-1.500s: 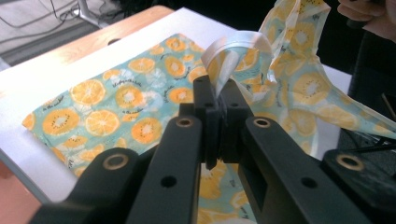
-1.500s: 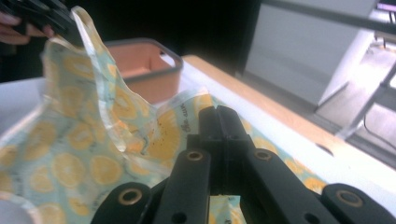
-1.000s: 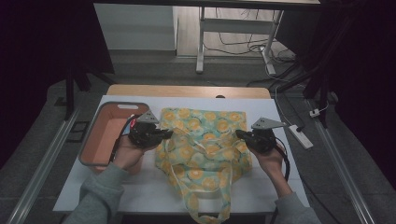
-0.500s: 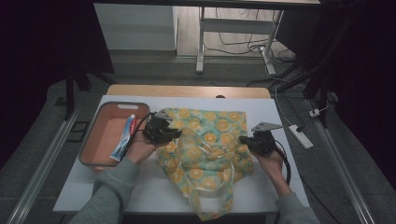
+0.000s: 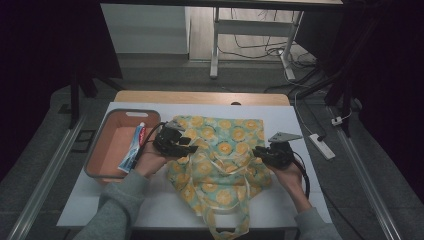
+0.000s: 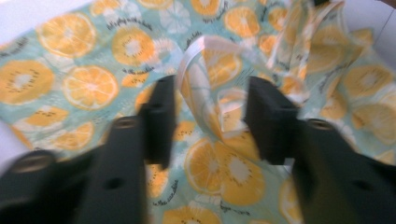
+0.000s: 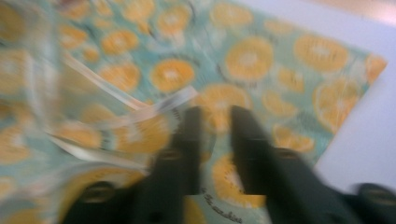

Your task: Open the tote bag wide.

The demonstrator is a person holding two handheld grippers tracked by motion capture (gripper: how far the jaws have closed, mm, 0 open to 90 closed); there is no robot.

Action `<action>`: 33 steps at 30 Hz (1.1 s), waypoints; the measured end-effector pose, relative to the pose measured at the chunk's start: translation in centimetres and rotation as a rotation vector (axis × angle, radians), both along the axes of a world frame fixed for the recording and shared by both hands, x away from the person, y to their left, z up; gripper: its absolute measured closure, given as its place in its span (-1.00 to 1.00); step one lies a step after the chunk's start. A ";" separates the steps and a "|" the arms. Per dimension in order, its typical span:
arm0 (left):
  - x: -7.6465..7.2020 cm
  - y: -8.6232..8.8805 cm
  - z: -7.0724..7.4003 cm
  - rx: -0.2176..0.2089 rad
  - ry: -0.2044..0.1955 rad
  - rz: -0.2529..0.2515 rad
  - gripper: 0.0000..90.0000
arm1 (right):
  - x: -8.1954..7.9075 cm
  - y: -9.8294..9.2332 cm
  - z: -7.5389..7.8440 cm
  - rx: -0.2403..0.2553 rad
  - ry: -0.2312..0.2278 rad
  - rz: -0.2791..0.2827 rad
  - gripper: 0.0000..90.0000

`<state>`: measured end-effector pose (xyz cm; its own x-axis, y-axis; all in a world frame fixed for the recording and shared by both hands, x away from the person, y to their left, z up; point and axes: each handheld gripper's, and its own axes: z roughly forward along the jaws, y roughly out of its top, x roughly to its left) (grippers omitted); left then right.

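Bag (image 5: 220,160) of orange-print cloth lies crumpled in the middle of the table (image 5: 295,125), its handle loops trailing over the near edge toward the person and its flat bottom edge pointing away. So its long axis runs near to far, with a gripper at each side of its middle. The left gripper (image 5: 192,148) sits over the bag's left edge; its jaws have just been opening and now stand apart over the cloth, a pale handle strap (image 6: 201,79) curling up between them without being pinched. The right gripper (image 5: 257,152) rests at the bag's right edge, jaws likewise just opened to a narrow gap, nothing caught in it. Both are about equally close to the bag. Farther left, a tray (image 5: 102,150) holds a toothpaste tube (image 5: 132,147).
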<state>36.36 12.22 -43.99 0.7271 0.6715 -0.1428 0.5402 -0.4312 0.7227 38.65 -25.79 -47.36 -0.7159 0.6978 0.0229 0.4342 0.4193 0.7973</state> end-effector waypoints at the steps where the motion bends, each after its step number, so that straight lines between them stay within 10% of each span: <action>1: -0.4 0.3 0.4 -0.006 -0.009 0.007 -0.14 | -0.3 -0.1 0.6 0.015 -0.011 0.006 0.32; 12: -4.4 -0.5 1.9 0.017 -0.062 -0.118 -0.26 | -3.8 3.4 4.7 0.045 -0.049 0.190 -0.06; 24: -3.9 -5.9 -0.8 0.143 -0.034 -0.242 -0.11 | -10.6 8.7 0.3 -0.097 0.073 0.437 -0.06; 33: -2.9 -9.0 -3.5 0.254 0.018 -0.295 -0.10 | -11.9 9.9 -2.6 -0.183 0.138 0.476 -0.05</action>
<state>33.43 3.21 -47.47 0.8933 0.4493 -0.0141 0.3780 -0.7338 0.5645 26.72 -15.90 -49.95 -0.9536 0.2973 0.0476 0.2574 0.7227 0.6414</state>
